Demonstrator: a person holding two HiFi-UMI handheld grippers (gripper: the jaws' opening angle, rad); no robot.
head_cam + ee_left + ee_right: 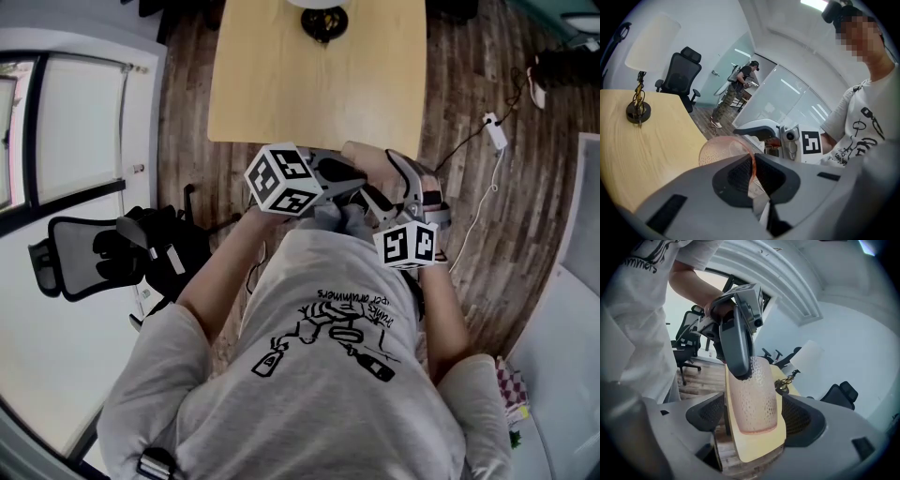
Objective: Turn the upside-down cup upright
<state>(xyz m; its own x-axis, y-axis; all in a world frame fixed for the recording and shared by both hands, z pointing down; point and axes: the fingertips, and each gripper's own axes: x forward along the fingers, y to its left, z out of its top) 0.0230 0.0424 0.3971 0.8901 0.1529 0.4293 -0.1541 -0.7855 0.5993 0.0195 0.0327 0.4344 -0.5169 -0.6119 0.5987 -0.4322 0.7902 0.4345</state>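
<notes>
A pinkish, dimpled translucent cup (752, 399) is held in the air in front of the person's chest. My left gripper (753, 171) is shut on the cup's thin rim (751, 161); the cup body (719, 152) sticks out beyond the jaws. In the right gripper view that left gripper (736, 348) grips the cup's upper end. My right gripper (754, 416) is open, its pads (710, 413) flanking the cup's sides without pressing on it. In the head view both grippers, left (342, 183) and right (403, 192), meet close together below the table (319, 75); the cup is hard to pick out there.
A light wooden table (642, 154) carries a lamp (638, 110) with a white shade. A black office chair (103, 248) stands at the left. A power strip and cable (494, 131) lie on the plank floor. Another person (736, 89) stands by glass walls behind.
</notes>
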